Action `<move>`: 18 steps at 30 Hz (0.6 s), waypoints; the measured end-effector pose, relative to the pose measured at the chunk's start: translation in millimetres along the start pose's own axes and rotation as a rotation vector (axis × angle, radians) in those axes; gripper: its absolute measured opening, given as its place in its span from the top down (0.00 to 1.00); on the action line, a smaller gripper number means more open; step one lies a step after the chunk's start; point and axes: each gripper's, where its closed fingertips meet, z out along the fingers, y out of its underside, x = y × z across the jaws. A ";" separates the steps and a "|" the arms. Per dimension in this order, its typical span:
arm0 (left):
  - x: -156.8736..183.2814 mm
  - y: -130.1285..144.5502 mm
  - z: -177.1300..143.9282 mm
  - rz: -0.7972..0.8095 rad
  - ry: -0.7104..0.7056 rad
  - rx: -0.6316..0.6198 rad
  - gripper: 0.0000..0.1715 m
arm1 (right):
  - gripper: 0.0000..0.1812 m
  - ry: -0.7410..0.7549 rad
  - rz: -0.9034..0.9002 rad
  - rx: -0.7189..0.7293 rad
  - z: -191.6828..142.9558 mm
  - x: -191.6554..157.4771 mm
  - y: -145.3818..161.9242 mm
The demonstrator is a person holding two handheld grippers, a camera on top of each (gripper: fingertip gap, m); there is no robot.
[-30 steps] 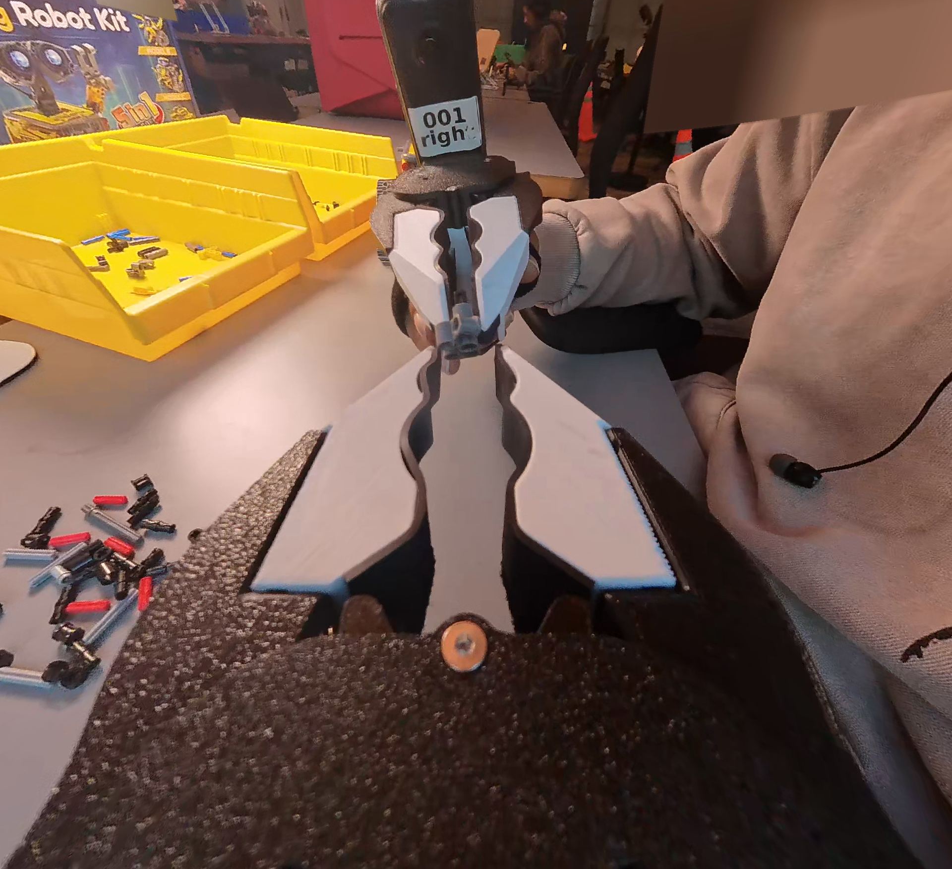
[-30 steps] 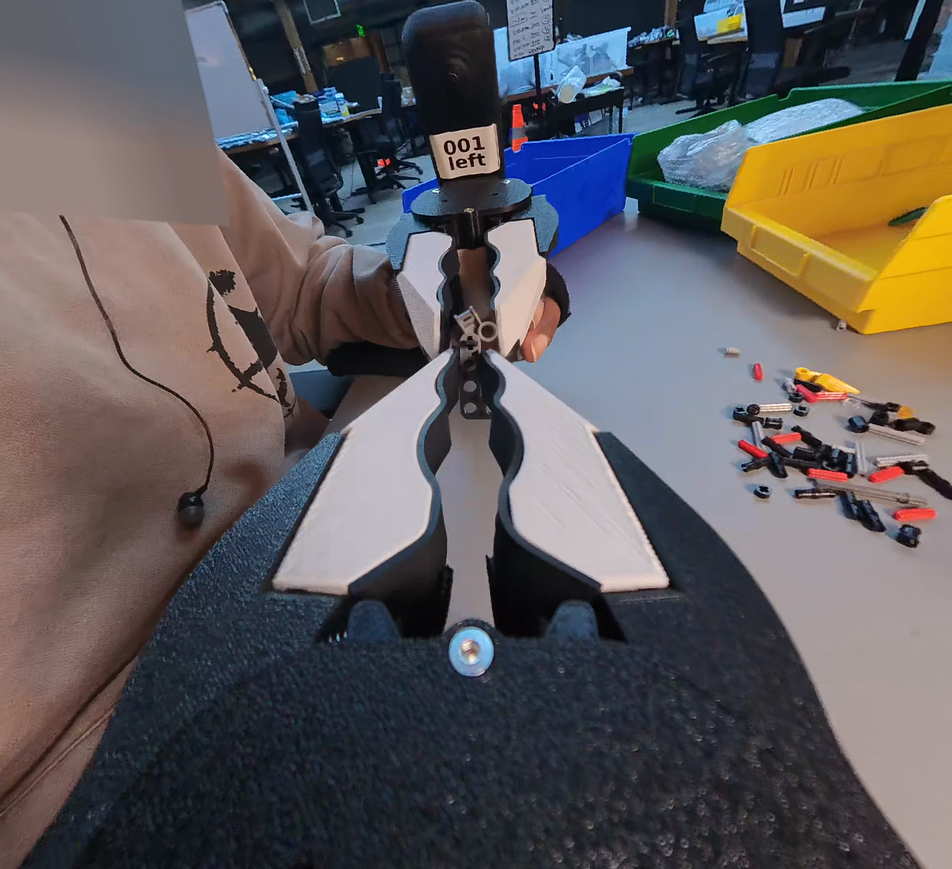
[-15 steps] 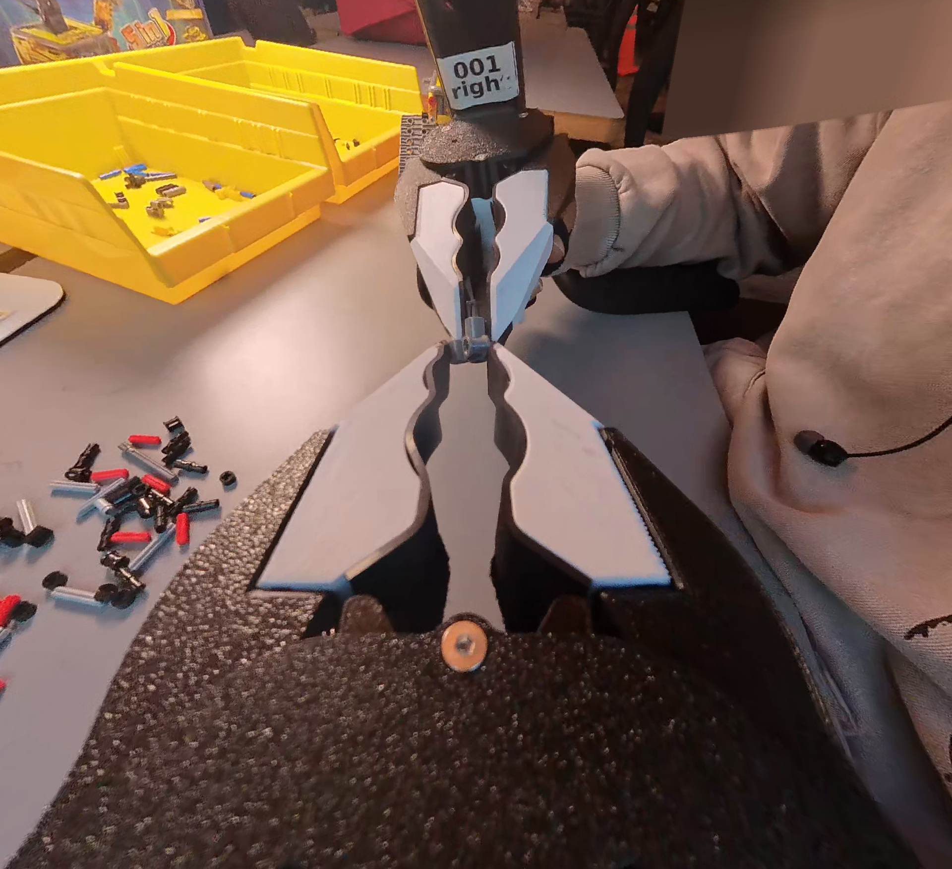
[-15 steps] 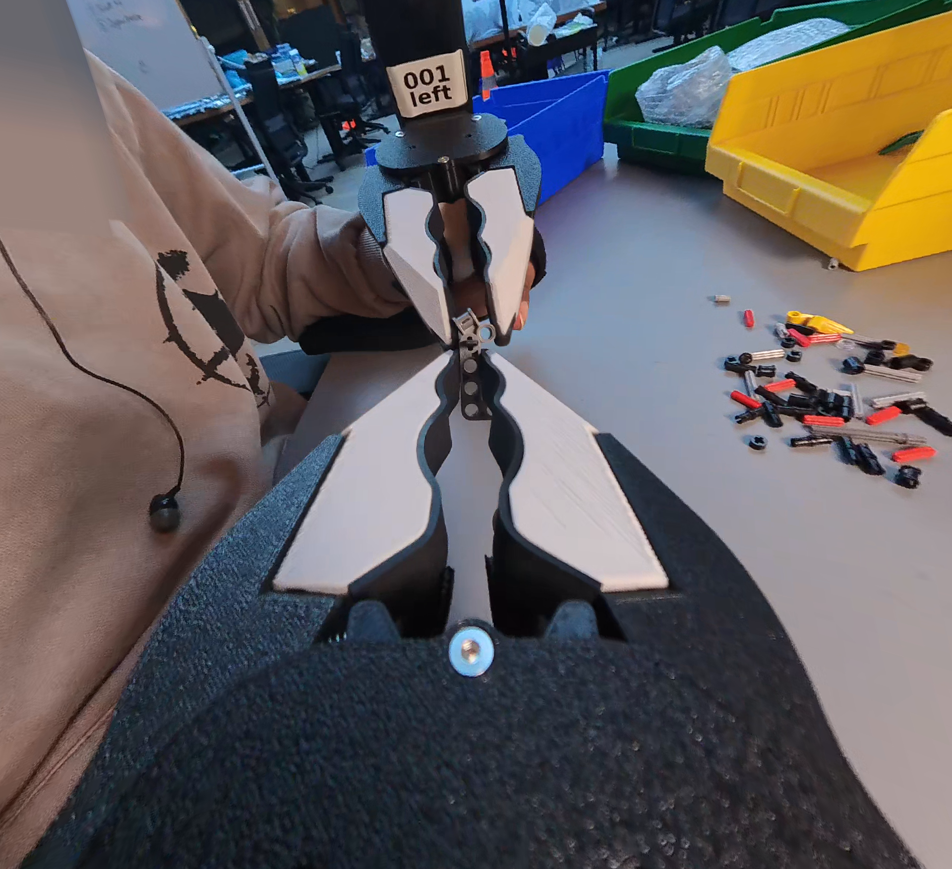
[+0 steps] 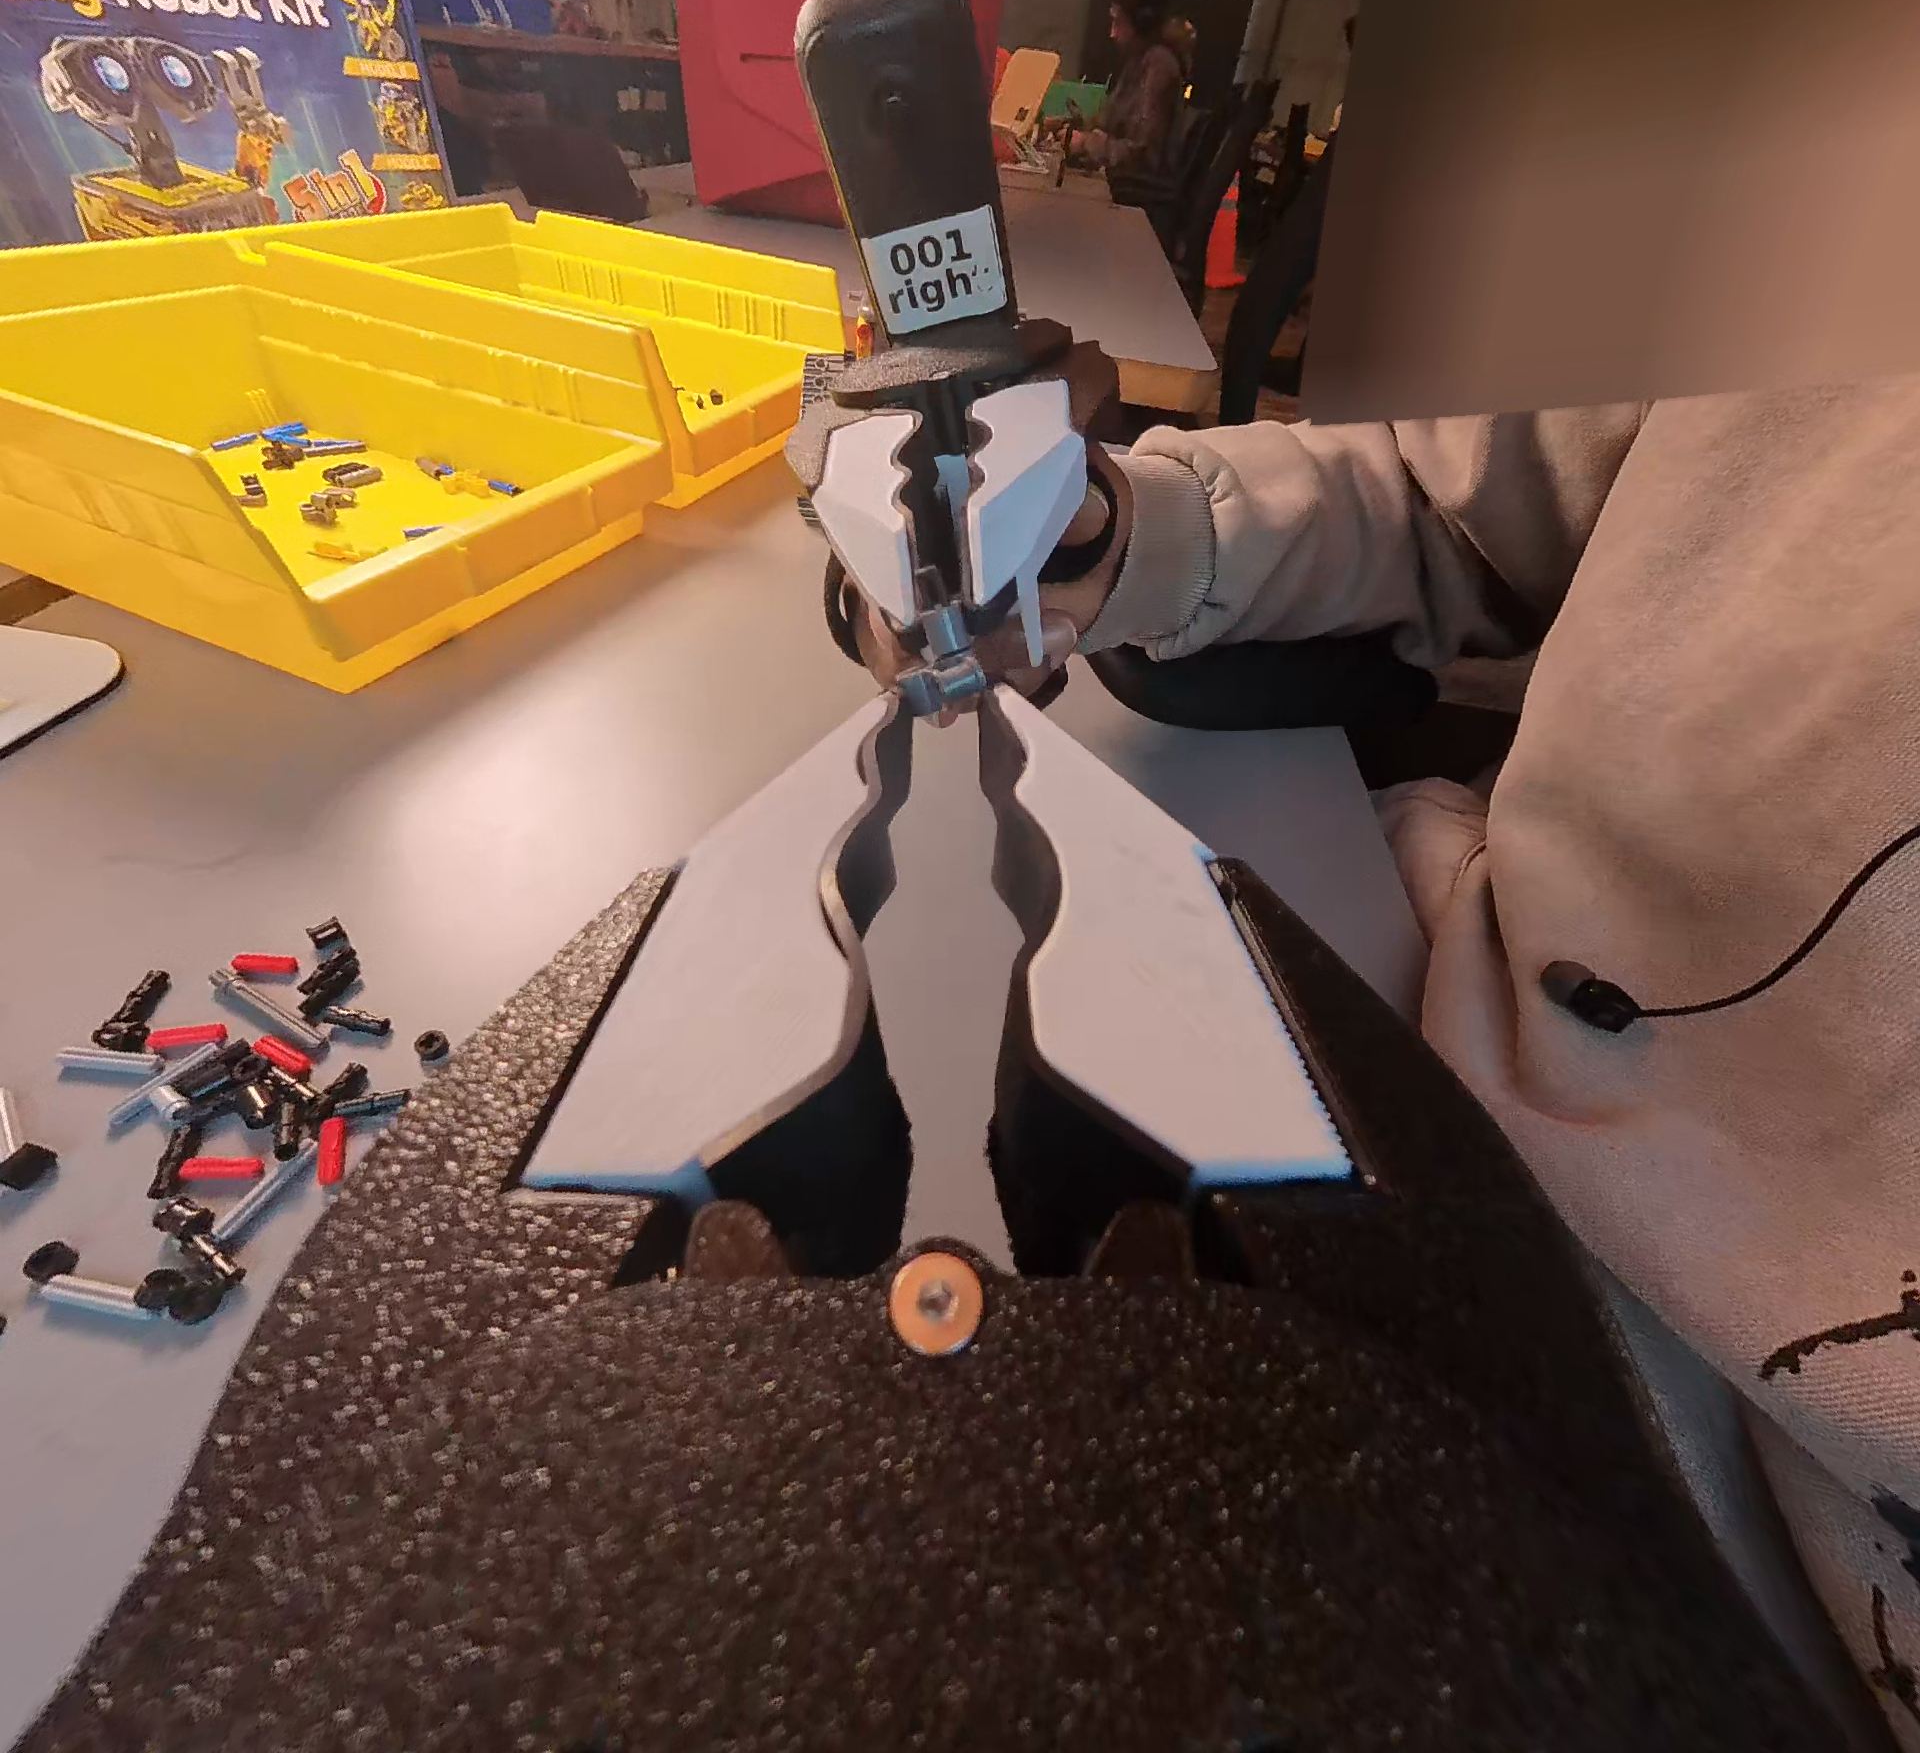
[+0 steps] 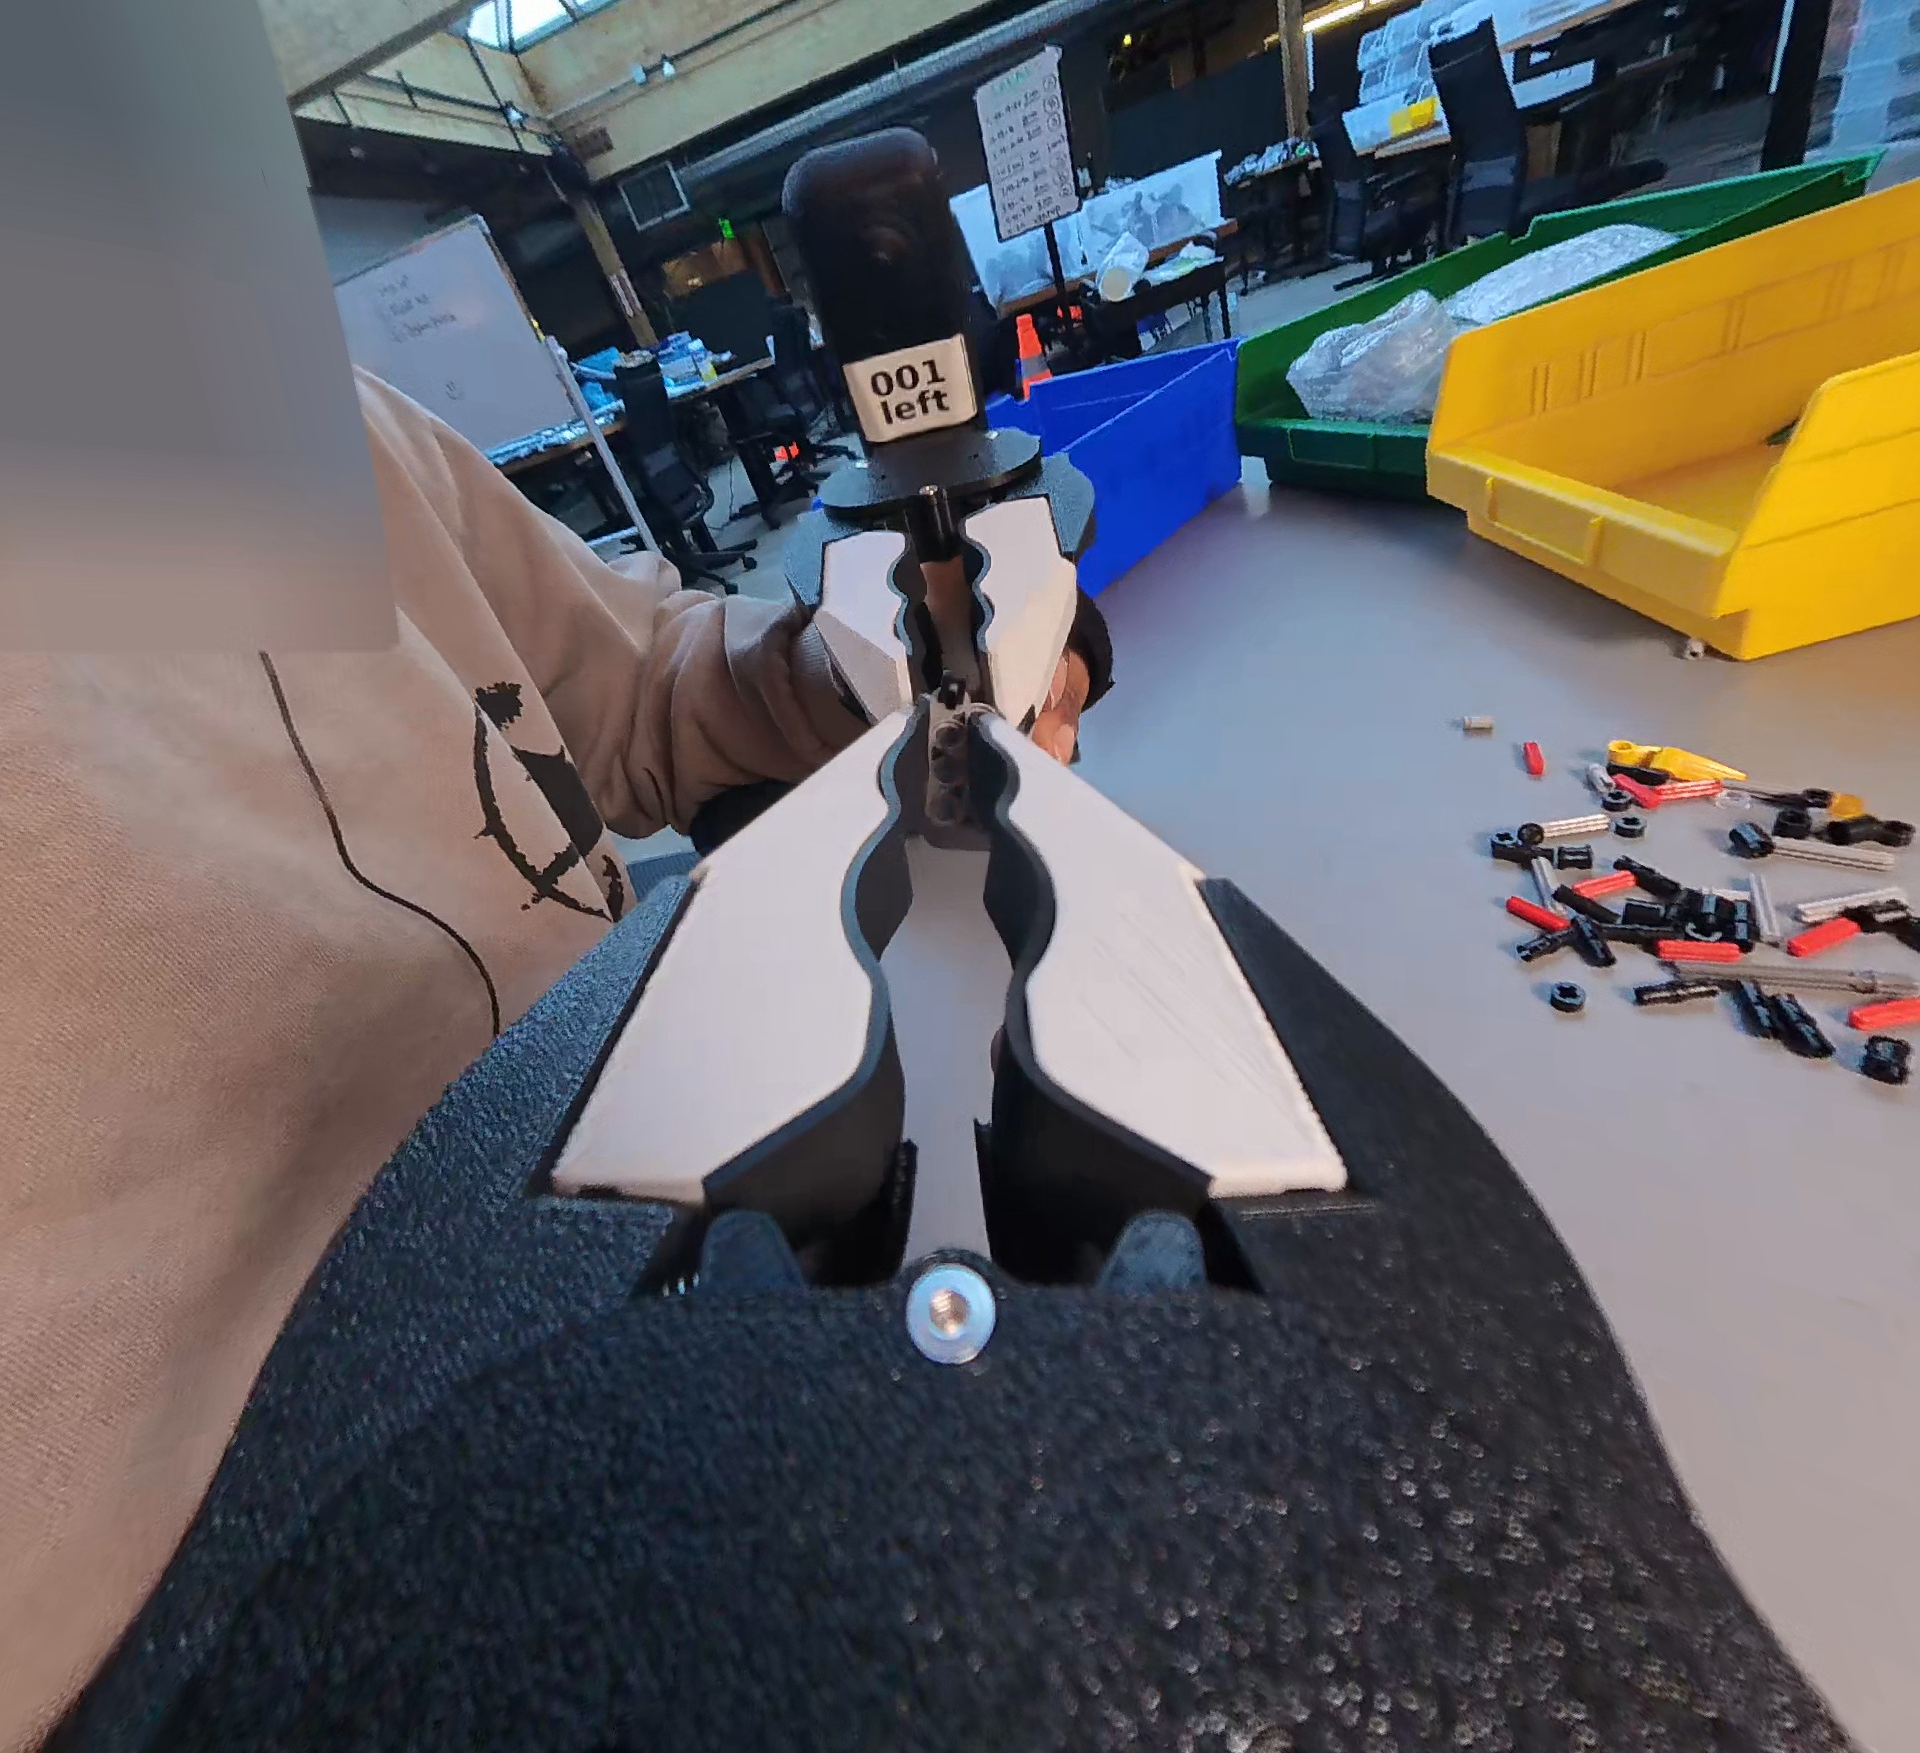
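Left gripper: the left gripper (image 5: 940, 701) has its jaws drawn in to a narrow gap, their tips pinching a small grey connector (image 5: 940, 687) at 12 o'clock in the left wrist view, held up off the desk (image 5: 468, 820).
Right gripper: the right gripper (image 6: 951, 732) has its jaws nearly closed, clamped on the sides of a dark holed beam (image 6: 945, 784) that runs along the slot between them and pokes out at the tips.
Meeting point: the two grippers face each other tip to tip. The connector and the beam's end are touching or a hair apart; I cannot tell which, nor whether one is seated in the other.
Hands: a person in a beige sleeve (image 5: 1299, 529) grips each handle, fingers showing just behind the far jaws.
Loose parts: a scatter of black, red and grey pins and axles (image 5: 239, 1090) lies on the desk at 8 o'clock in the left wrist view and at 3 o'clock in the right wrist view, well apart from both grippers.
Bins: yellow bins (image 5: 343, 602) sit at 10 o'clock in the left wrist view, the nearest one holding a few small pieces. In the right wrist view, a blue bin (image 6: 1143, 456) and a green bin (image 6: 1340, 446) stand near 1 o'clock.
Box: a printed kit box (image 5: 208, 72) stands behind the yellow bins at 11 o'clock.
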 end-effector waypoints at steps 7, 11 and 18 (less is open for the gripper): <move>-7.2 21.5 7.3 -0.032 -0.032 -0.064 1.00 | 0.98 0.158 -0.082 0.185 -34.1 12.2 -46.7; -20.4 4.1 11.3 -0.051 -0.091 0.031 0.85 | 0.97 0.128 -0.038 0.052 -17.7 21.4 -13.9; -18.1 4.9 13.5 0.047 -0.166 -0.004 0.89 | 0.97 0.079 0.085 0.035 8.9 17.7 6.5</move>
